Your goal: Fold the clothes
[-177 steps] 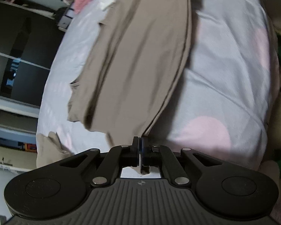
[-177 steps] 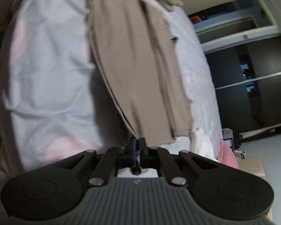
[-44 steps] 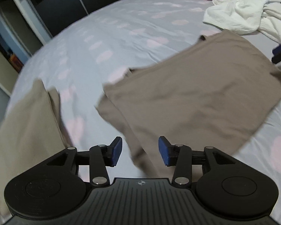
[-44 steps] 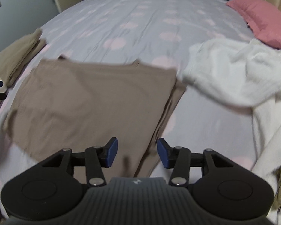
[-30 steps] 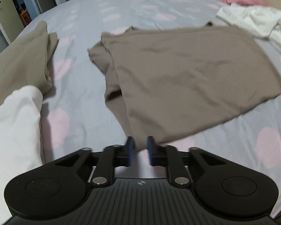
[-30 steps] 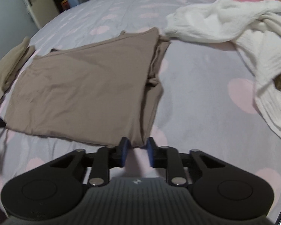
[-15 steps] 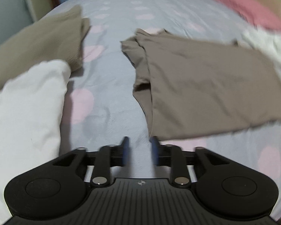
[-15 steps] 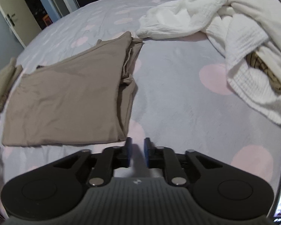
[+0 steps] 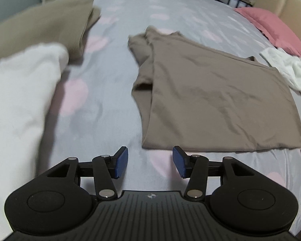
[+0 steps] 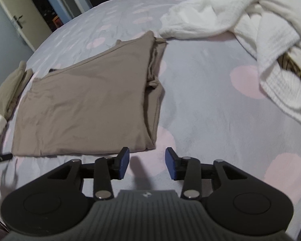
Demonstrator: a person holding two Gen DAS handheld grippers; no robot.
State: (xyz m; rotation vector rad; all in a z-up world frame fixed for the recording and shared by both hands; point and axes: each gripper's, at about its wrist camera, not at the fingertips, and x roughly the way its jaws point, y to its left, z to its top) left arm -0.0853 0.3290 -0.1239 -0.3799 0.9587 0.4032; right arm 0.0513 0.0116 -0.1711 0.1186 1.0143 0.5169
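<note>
1. the tan shirt lies flat on the bed, folded once, its sleeves bunched along both side edges. its near hem sits just beyond both grippers.
2. left gripper: jaws have just been opening, now about half open, nothing between them. it hovers over bare sheet just short of the shirt's near left corner.
3. right gripper: jaws have just been opening too, about half open and empty, just short of the near right corner.
4. the step in hand looks like regrasping for the next fold. to do it well, each gripper should take its own corner and catch all the layers, not only the top one.
5. tuck the loose sleeve folds inside first, or they will likely spill out at the edge.
6. lift both corners level and together, so the fold line stays straight.
7. keep clear of the white pile on the right and the folded clothes on the left.
</note>
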